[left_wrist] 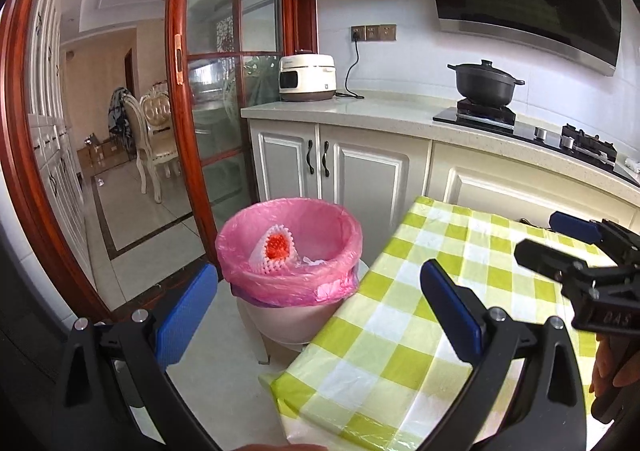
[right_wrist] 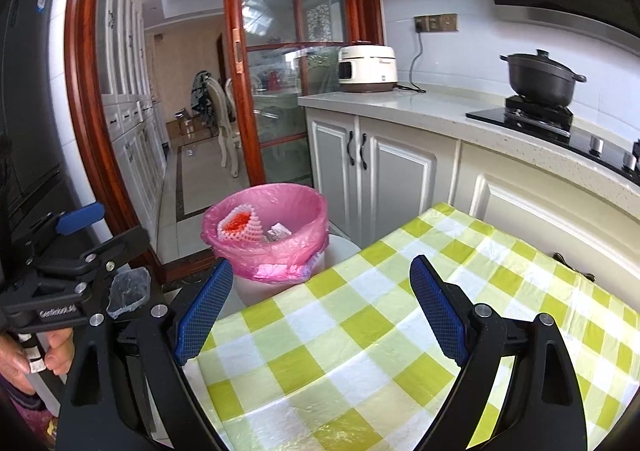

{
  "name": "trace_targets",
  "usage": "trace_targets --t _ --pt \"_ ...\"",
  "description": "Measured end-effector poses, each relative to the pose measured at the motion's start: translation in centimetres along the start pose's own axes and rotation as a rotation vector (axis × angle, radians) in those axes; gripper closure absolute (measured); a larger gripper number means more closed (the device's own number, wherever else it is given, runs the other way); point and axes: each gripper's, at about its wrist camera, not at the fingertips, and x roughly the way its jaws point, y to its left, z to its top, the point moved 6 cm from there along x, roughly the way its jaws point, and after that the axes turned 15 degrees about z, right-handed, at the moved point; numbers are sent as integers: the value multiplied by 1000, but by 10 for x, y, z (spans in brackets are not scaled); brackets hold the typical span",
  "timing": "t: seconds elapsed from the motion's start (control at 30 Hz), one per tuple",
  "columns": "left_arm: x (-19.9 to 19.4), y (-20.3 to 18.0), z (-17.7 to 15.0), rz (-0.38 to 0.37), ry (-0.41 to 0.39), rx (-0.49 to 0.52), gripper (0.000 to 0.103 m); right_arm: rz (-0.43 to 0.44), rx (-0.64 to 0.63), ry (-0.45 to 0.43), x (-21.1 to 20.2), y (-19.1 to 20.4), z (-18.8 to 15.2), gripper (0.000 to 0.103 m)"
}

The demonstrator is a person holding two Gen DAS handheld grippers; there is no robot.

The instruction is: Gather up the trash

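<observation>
- While spread wide and grasping nothing, both left gripper (left_wrist: 316, 311) and right gripper (right_wrist: 322, 311).
- Might snag the pink bin liner (left_wrist: 288, 247) at far left if swung carelessly.

Both wrist views face bin (left_wrist: 289, 251) — table (right_wrist: 360, 331) shared.

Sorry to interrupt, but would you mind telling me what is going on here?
A person is collecting trash with two handheld tools. Both the left tool and the right tool are open and empty over the green-checked tablecloth. The pink-lined trash bin beside the table already holds a white foam fruit net.
</observation>
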Motion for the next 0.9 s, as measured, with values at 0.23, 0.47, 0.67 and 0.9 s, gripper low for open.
trace_targets --t 0.23,0.47,0.67,0.9 --pt "3 6 -2 -8 9 -39 5 16 -26 22 4 6 -1 18" --pt "2 3 -3 -19 6 -32 5 21 -38 21 5 10 0 18" --pt "1 3 -4 -23 5 -33 5 18 -32 8 1 8 2 18" --pt "0 3 -4 -24 2 -33 5 20 -29 7 1 8 4 18"
